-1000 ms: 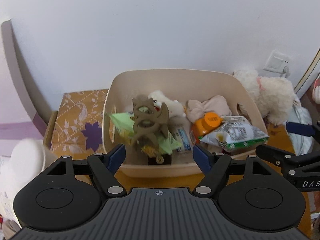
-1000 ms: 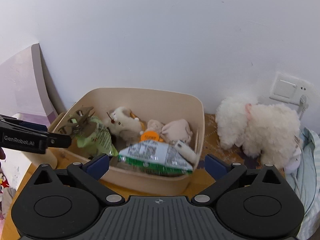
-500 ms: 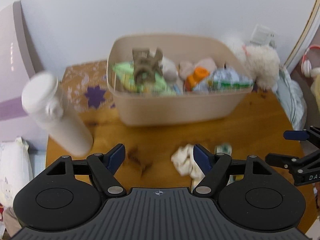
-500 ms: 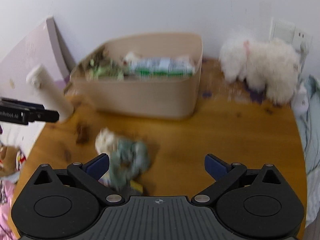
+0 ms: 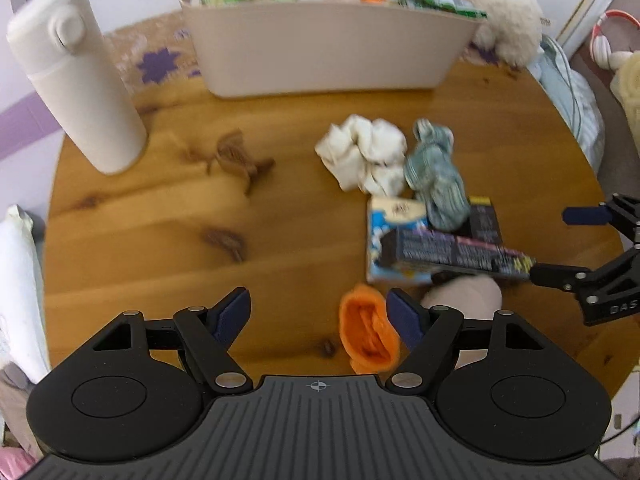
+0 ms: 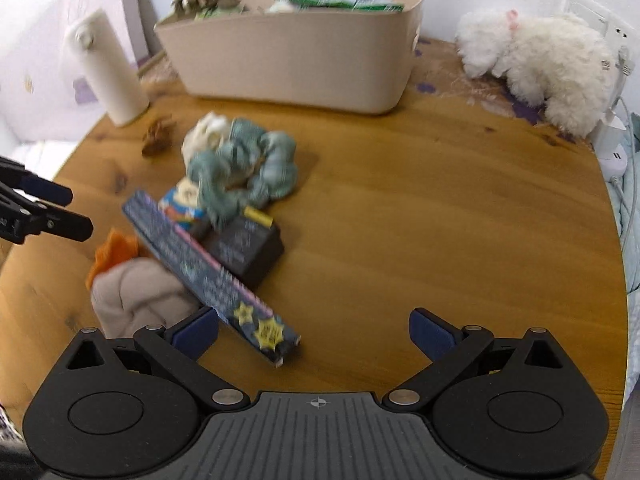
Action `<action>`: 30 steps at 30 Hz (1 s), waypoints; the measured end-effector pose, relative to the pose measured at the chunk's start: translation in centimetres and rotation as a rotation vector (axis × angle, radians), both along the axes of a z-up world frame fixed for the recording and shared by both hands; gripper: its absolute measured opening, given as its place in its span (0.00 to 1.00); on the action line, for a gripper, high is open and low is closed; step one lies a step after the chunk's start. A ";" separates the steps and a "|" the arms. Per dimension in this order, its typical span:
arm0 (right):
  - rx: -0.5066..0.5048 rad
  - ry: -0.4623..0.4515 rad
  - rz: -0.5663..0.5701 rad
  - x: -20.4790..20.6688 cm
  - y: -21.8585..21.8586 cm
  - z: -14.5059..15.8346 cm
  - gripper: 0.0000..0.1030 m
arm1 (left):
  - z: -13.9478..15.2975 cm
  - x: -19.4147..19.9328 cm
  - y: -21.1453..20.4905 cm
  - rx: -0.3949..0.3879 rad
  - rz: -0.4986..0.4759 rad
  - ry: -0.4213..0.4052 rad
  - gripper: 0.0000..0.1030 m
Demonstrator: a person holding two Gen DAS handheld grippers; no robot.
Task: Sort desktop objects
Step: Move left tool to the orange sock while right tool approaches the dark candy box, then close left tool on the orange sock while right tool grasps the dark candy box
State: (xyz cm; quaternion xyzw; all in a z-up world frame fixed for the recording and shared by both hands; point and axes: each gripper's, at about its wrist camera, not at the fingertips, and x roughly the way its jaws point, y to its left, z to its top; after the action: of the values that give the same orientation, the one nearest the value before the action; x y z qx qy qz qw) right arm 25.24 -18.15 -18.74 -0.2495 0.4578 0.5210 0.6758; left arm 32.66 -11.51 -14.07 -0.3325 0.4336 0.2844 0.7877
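Clutter of socks and boxes heaped mid-table (image 6: 420,184) before the half-filled bin (image 6: 288,56); left gripper (image 5: 318,312) and right gripper (image 6: 312,330) hover wide open, empty, orange sock (image 5: 368,334) nearest left's reach

A white fluffy toy dog (image 6: 536,60) lies at the far right of the wooden tabletop (image 6: 440,208) — just beside a wall socket (image 6: 616,32); headphones (image 5: 612,40) sit beyond the edge.
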 end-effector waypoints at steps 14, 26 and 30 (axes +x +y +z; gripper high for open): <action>0.010 -0.030 0.054 -2.2 2.6 -2.1 0.93 | -2.8 2.3 -1.7 -0.065 0.010 0.035 0.74; 0.064 -0.080 0.163 -4.1 4.1 -1.5 0.45 | -4.0 2.8 -2.0 0.015 0.060 0.047 0.72; 0.071 -0.058 0.212 -4.6 3.9 -1.1 0.26 | -3.8 2.9 -1.7 0.033 0.069 0.045 0.59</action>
State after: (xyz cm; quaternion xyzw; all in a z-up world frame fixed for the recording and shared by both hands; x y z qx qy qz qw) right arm 20.63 -14.21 -19.87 -0.2876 0.3905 0.5978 0.6383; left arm 35.52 -13.23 -17.89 -0.3277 0.4347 0.3258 0.7730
